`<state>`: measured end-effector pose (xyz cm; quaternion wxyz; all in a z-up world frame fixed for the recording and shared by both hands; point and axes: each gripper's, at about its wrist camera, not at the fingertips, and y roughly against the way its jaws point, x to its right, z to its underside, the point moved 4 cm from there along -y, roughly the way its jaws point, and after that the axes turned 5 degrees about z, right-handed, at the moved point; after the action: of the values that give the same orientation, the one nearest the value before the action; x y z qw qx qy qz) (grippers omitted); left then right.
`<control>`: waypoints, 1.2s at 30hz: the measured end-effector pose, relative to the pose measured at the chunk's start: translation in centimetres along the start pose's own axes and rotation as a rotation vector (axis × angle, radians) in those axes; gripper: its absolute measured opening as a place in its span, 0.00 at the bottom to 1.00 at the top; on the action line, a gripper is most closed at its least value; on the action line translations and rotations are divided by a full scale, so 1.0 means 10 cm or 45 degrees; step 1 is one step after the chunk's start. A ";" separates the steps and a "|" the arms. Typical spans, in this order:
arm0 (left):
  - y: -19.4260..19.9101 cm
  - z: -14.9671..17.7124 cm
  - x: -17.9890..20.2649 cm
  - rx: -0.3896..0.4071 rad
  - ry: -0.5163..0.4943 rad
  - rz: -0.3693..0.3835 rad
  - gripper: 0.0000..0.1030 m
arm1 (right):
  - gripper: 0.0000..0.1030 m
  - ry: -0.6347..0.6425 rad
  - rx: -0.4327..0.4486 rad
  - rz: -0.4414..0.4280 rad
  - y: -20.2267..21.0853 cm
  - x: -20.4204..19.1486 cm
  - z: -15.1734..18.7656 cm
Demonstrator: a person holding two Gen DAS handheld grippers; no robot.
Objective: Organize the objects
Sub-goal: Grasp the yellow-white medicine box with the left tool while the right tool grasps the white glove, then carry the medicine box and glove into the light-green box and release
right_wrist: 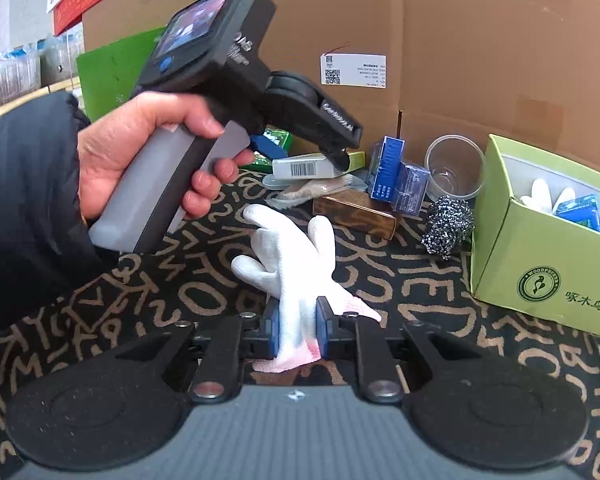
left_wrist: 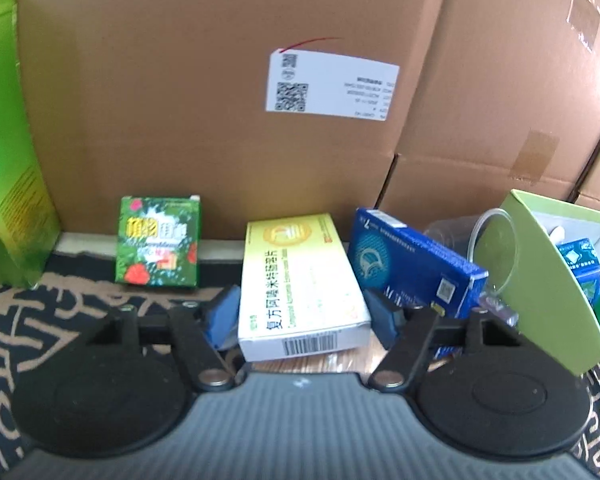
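Straddling the white-and-yellow medicine box at twelve o'clock, the left tool gapes wide; centre it before squeezing. The right tool pinches the white glove; carry it toward the green box at two o'clock.

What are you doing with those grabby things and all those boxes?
A person is tidying up with a grabber in each hand. The right gripper has its fingers shut on a white glove above the patterned cloth. The left gripper is open, its fingers either side of a yellow and white medicine box, not squeezing it yet. A green box on the right already holds a few things.
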<state>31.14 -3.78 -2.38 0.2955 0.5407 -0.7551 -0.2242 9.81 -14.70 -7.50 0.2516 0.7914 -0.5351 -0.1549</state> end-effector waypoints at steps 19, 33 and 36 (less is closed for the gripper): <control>1.32 1.11 -0.16 -0.006 -0.153 -0.030 0.86 | 0.42 0.024 -0.085 -0.077 0.26 -0.15 0.26; 1.03 1.23 -0.18 -0.126 -0.198 -0.053 0.68 | 0.34 -0.048 -0.068 -0.101 0.22 -0.08 0.27; 1.04 1.24 -0.16 -0.133 -0.212 -0.049 0.64 | 0.21 -0.045 -0.071 -0.112 0.22 -0.10 0.28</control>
<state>15.87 1.27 -4.89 0.2551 0.5184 -0.7537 -0.3132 6.32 -15.06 -8.62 0.2569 0.8040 -0.4997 -0.1947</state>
